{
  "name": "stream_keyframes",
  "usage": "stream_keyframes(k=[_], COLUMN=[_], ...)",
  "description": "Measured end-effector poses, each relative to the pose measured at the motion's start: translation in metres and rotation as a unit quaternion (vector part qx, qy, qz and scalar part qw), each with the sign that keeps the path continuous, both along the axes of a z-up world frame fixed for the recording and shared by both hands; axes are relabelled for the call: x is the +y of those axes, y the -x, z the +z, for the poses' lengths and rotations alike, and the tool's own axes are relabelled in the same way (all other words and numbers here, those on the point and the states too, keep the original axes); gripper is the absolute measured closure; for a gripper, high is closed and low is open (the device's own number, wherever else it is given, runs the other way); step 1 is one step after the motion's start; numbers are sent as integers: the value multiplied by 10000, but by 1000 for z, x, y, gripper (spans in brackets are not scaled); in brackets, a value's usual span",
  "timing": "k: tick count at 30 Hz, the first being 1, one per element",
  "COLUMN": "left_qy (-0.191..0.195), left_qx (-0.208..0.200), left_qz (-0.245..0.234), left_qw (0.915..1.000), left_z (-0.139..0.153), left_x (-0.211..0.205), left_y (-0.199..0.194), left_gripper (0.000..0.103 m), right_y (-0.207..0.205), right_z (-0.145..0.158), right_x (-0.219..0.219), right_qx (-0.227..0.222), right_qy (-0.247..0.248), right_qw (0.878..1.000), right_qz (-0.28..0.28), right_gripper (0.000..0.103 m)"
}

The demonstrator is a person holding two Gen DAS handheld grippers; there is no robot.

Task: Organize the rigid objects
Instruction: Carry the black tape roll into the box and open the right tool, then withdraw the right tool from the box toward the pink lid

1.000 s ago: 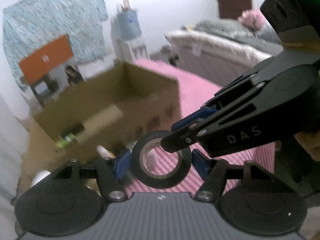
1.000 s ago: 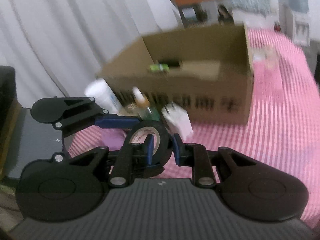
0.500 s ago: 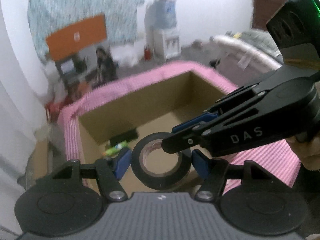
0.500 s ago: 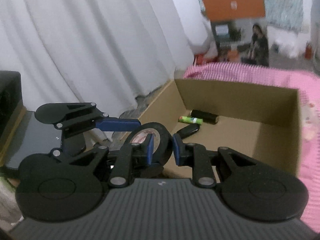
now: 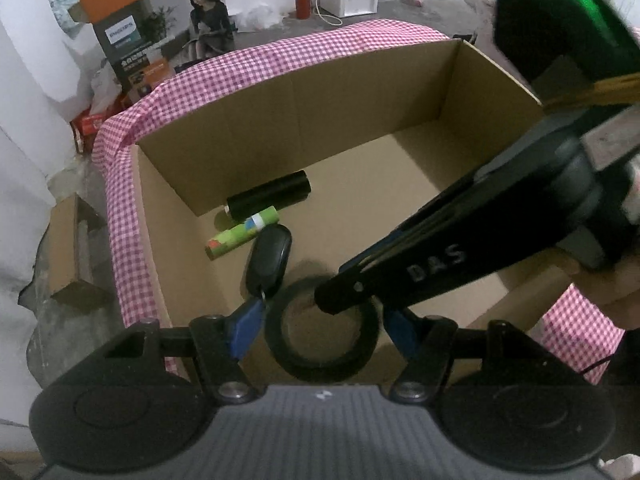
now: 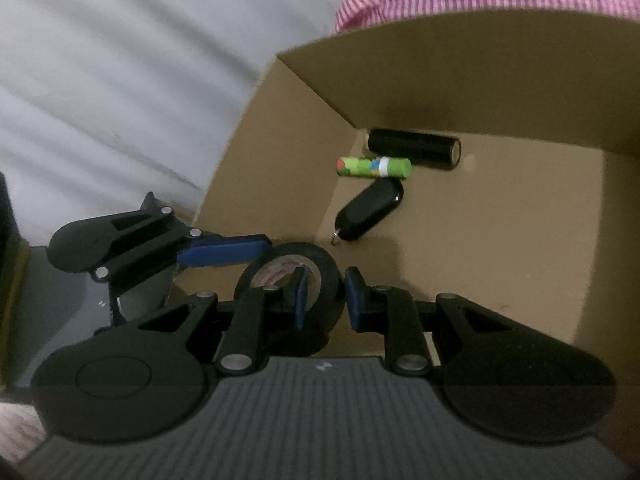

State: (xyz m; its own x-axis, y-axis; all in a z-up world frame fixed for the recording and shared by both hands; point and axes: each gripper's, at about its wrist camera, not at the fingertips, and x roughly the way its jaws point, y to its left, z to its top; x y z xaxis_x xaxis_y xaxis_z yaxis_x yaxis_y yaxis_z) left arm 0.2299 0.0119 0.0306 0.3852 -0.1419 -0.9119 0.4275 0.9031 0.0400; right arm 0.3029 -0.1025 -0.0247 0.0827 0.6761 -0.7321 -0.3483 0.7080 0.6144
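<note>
R tool (image 6: 325,295) grips tape roll (image 6: 320,268) over box (image 5: 360,92).

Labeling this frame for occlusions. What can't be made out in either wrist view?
- Left wrist: the right gripper covers the right side of the cardboard box floor.
- Left wrist: whether the left gripper touches the tape roll is unclear.
- Right wrist: print inside the tape roll is too small to read.
- Right wrist: the box's near wall is hidden behind the gripper body.
- Both views: other objects to sort are out of frame.
</note>
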Motion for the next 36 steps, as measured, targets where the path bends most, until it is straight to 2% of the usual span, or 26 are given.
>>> stream_keyframes(k=[3, 6, 10, 14, 17, 19, 20, 21, 22, 24, 26, 27, 30, 36], left_qy=[18, 53, 185, 332, 463, 550, 597, 650, 697, 809, 875, 881, 1060, 1525], left_qx=[20, 7, -132, -451, -763, -985, -1096, -1218, -1313, -1465, -1610, -1701, -1872, -1473], left_qz=[-9, 4, 83, 149, 146, 117, 90, 61, 40, 9, 7, 36, 72, 45], left_qw=[10000, 10000, 9997, 9983, 9959, 9935, 9921, 9904, 9889, 9859, 9831, 9815, 9766, 9773], left_z=[1, 1, 9, 26, 43, 53, 57, 61, 63, 66, 67, 66, 62, 38], left_x=[-1, 0, 4, 8, 12, 15, 16, 18, 19, 21, 21, 20, 19, 13], left_y=[0, -1, 2, 15, 34, 50, 59, 69, 78, 97, 117, 125, 148, 169], left_gripper=[34, 34, 33, 30, 26, 23, 20, 18, 16, 12, 10, 10, 10, 10], right_y=[-5, -6, -8, -1, 14, 30, 41, 54, 64, 92, 119, 133, 171, 223], right_z=[-11, -16, -16, -2, 24, 42, 51, 60, 67, 81, 90, 92, 93, 70], right_x=[3, 6, 6, -4, -22, -35, -43, -51, -58, -72, -82, -86, -93, -81], right_qx=[243, 260, 153, -65, -390, -704, -899, -1108, -1266, -1678, -2018, -2148, -2498, -2812], right_qy=[0, 50, -46, -346, -562, -719, -799, -859, -894, -910, -788, -712, -492, 158], right_qw=[9997, 9996, 9999, 9992, 9969, 9934, 9907, 9873, 9843, 9756, 9676, 9639, 9522, 9376], right_qz=[28, 50, 5, -197, -391, -553, -640, -745, -842, -1087, -1294, -1406, -1690, -2039], right_gripper=[82, 82, 81, 76, 63, 46, 44, 37, 25, 13, 8, 2, 1, 1])
